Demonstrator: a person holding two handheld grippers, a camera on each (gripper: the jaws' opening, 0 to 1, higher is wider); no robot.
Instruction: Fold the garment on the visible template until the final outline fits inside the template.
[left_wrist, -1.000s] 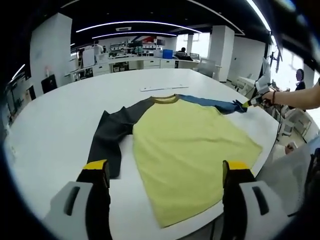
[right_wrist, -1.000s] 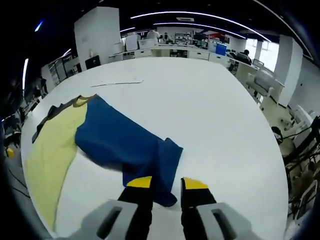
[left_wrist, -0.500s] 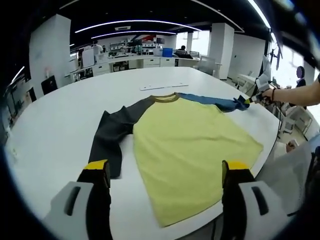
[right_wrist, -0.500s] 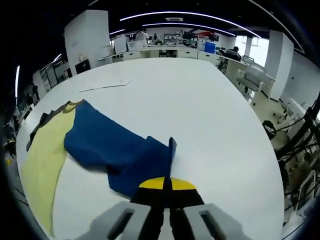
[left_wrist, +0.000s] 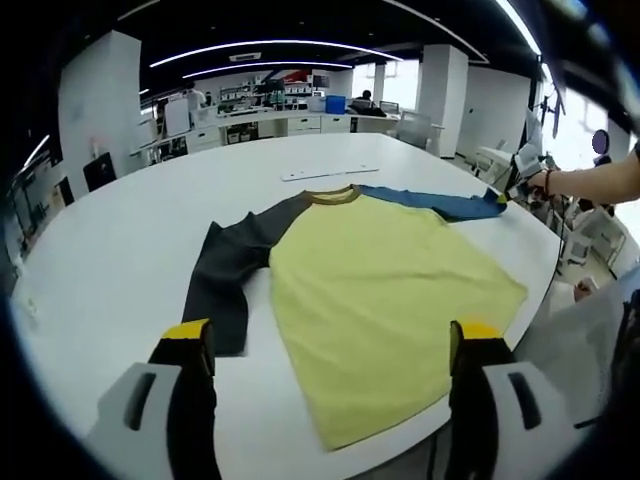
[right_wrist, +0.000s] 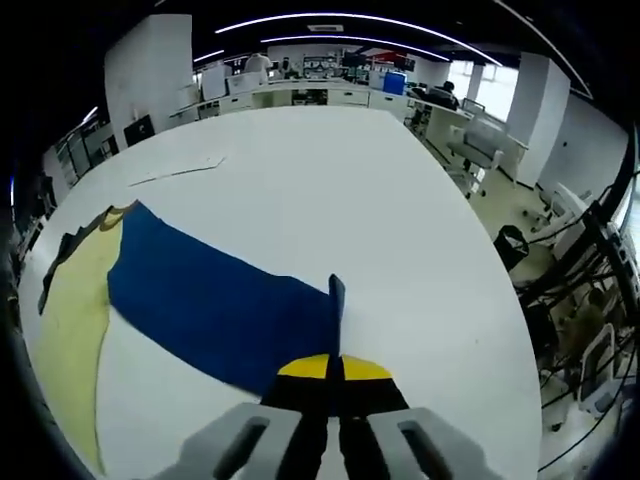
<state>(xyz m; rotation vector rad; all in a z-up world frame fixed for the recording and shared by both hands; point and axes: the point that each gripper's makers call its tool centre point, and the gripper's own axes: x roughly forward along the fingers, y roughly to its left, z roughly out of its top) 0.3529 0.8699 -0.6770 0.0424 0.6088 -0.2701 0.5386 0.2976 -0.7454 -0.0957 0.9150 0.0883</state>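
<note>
A wide open-plan room with white pillars, curved ceiling light strips and benches of equipment along the far wall surrounds a big rounded white table (left_wrist: 110, 250). On it the garment (left_wrist: 380, 290) lies flat, yellow body toward the near edge, dark sleeve (left_wrist: 225, 285) stretched to the left, blue sleeve (right_wrist: 215, 305) out to the right. A thin pale strip (left_wrist: 320, 174) lies beyond the collar. Office chairs stand past the table's right side.

The left gripper (left_wrist: 330, 345) hovers near the hem with its jaws spread wide, gripping nothing. The right gripper (right_wrist: 334, 368) has its jaws pressed together on the cuff of the blue sleeve.

Against a second ago, the blue sleeve, then rumpled and bunched, is now drawn out flat and straight, and the right jaws, then apart around the cuff, have closed on it
</note>
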